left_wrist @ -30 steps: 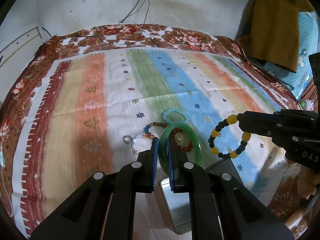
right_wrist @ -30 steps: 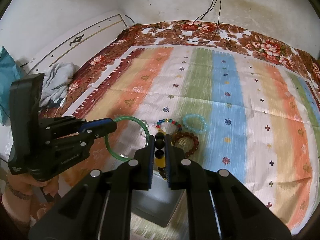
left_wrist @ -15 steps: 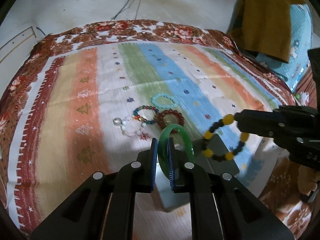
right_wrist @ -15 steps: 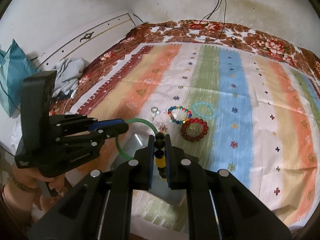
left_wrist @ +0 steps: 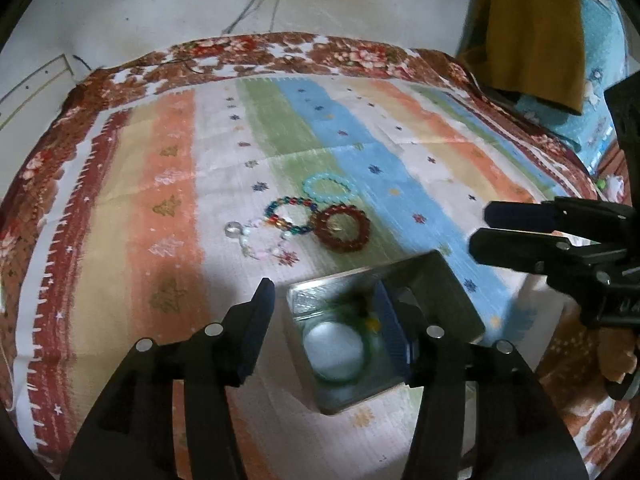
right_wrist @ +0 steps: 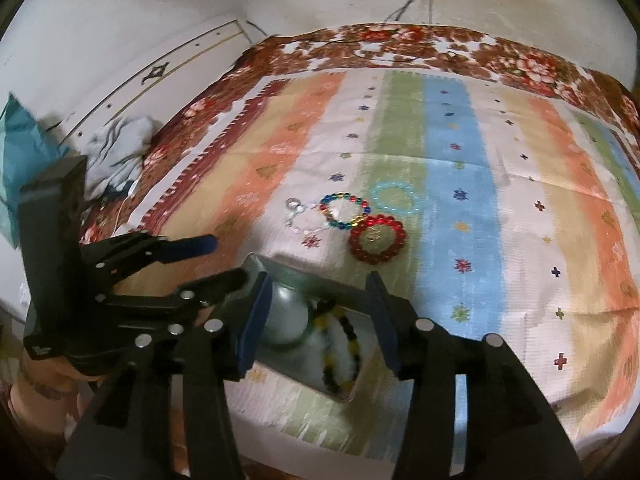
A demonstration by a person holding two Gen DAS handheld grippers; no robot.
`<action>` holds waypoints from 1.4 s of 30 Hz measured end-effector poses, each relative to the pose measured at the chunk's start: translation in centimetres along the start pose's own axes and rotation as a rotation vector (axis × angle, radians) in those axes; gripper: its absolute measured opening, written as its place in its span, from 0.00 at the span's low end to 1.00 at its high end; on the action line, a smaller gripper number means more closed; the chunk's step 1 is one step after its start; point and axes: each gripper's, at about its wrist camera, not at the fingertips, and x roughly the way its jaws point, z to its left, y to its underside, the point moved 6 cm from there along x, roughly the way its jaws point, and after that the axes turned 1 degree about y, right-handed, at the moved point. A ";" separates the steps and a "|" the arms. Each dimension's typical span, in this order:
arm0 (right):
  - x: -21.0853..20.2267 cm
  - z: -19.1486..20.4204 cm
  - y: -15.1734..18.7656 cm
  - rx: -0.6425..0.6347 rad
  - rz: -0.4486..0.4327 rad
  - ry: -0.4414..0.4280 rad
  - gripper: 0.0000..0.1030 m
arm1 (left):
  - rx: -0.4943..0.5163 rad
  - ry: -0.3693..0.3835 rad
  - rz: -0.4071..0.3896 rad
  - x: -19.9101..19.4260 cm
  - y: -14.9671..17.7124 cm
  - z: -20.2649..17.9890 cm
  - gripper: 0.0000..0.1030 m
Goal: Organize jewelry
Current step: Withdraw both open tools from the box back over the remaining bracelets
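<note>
A grey metal box sits at the near edge of the striped bedspread; it also shows in the right wrist view. Inside lie a green bangle and a black-and-yellow bead bracelet. My left gripper is open above the box. My right gripper is open above it too, and shows at the right of the left wrist view. On the cloth beyond lie a red bead bracelet, a multicolour bead bracelet, a turquoise bracelet and a pale chain with a ring.
The bedspread has a floral brown border and ends close behind the box. A mustard cloth hangs at the right. Grey clothes lie beside the bed's left edge. Cables run down the far wall.
Both grippers have opened. The green bangle left my left gripper and the black-and-yellow bracelet left my right one; both now lie in the box.
</note>
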 end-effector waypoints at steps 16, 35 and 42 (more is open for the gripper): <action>2.1 -4.0 -2.7 0.124 0.007 0.067 0.52 | -0.032 -0.096 0.037 2.2 -2.8 3.9 0.59; 7.0 -6.6 -4.8 0.141 0.101 0.129 0.59 | -0.047 -0.114 0.110 6.4 -5.5 6.3 0.61; 8.5 -7.1 -5.7 0.142 0.126 0.128 0.59 | -0.061 -0.123 0.137 7.8 -6.1 7.5 0.62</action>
